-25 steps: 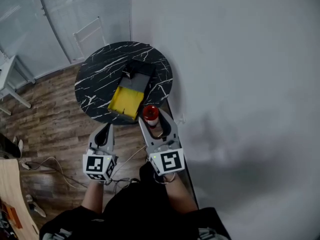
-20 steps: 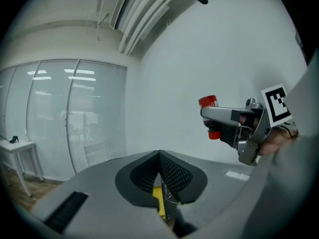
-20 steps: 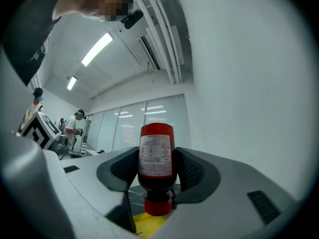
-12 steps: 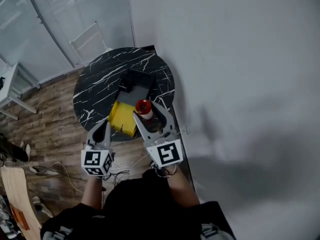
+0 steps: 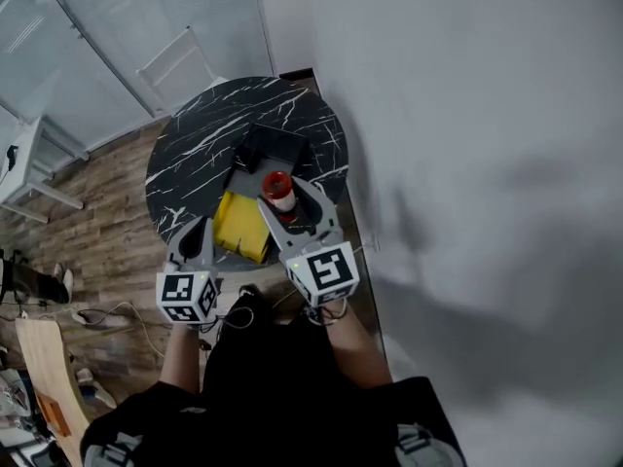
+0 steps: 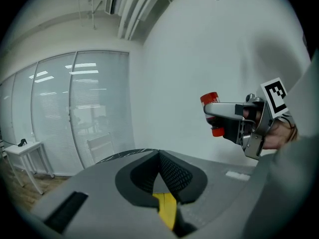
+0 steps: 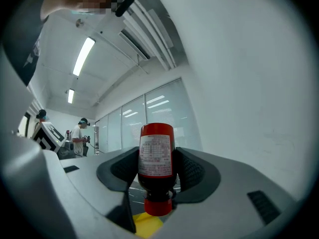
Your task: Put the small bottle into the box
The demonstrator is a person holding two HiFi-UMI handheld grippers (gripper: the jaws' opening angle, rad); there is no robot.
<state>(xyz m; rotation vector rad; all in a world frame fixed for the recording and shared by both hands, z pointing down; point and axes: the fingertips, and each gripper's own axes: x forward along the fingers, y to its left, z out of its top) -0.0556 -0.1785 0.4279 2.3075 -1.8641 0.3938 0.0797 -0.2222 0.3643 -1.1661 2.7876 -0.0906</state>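
Observation:
A small dark bottle (image 5: 277, 191) with a red cap and a red label is held in my right gripper (image 5: 283, 198), whose pads press on its sides (image 7: 156, 158). It hangs over the box, above the seam between the yellow flap (image 5: 240, 227) and the dark tray (image 5: 274, 148), on the round black marble table (image 5: 195, 144). My left gripper (image 5: 199, 232) hovers at the table's near edge, left of the flap, with its pads together (image 6: 162, 169) and nothing in them. From the left gripper view, the right gripper (image 6: 234, 118) and the bottle (image 6: 210, 98) show at the right.
A pale wall runs close along the table's right side. A white chair (image 5: 180, 61) stands behind the table by a glass partition. A white stand (image 5: 44, 154) and cables (image 5: 97, 314) are on the wooden floor at left. People (image 7: 79, 136) stand far off.
My right gripper has carried the bottle forward, from the table's near edge to above the box. The left gripper has barely moved.

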